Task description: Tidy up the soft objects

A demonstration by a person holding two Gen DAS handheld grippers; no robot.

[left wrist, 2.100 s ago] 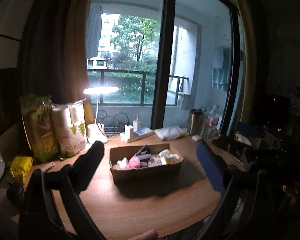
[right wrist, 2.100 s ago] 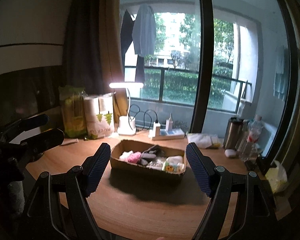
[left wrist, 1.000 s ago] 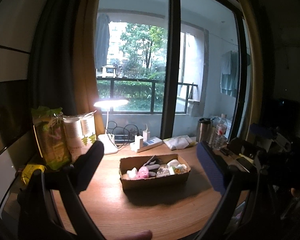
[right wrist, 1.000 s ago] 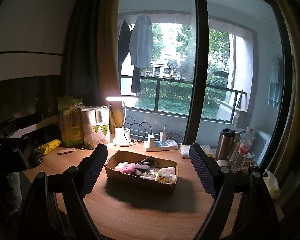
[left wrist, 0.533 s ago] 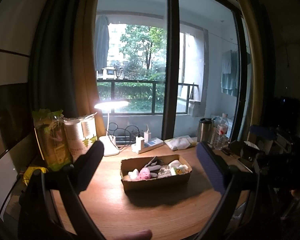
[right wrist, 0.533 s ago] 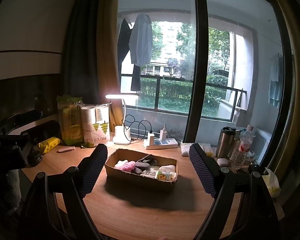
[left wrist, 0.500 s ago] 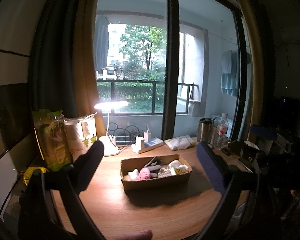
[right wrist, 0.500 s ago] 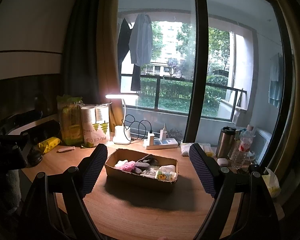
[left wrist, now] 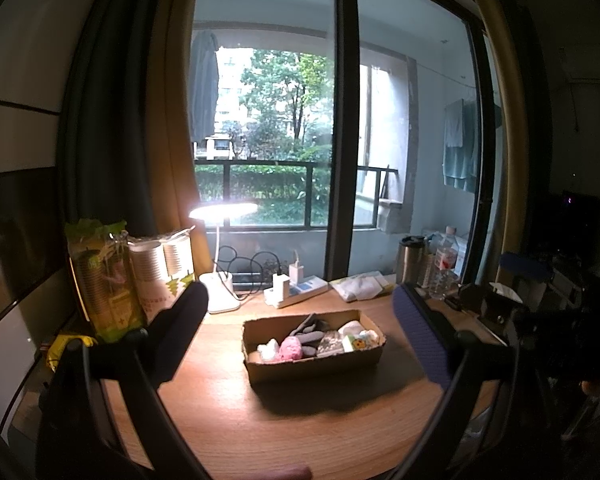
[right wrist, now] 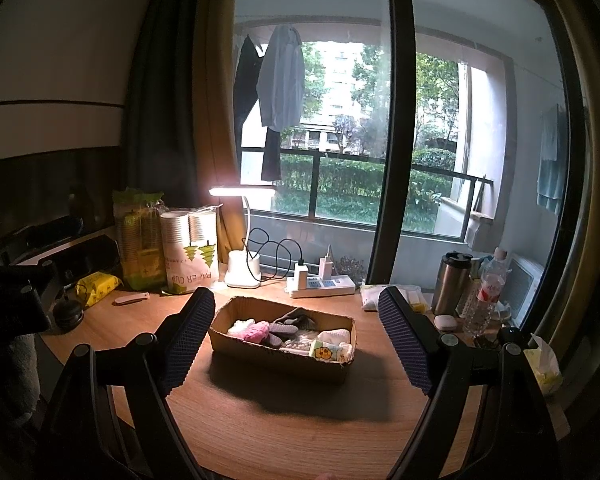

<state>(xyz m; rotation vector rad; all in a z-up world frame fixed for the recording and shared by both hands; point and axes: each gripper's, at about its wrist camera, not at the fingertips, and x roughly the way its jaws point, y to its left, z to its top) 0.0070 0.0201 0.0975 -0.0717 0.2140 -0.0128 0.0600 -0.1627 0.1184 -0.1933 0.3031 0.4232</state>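
Hovering released left gripper, released right gripper, rectangular cardboard box, fuzzy pink sock

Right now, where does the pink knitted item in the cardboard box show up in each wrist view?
Left wrist: pink knitted soft item lies low centre, in the left half of the open brown cardboard box, beside a white soft piece.
Right wrist: same item sits centre-left, again in the box's left half.
Shared landmark: lit white desk lamp behind the box, to the left.
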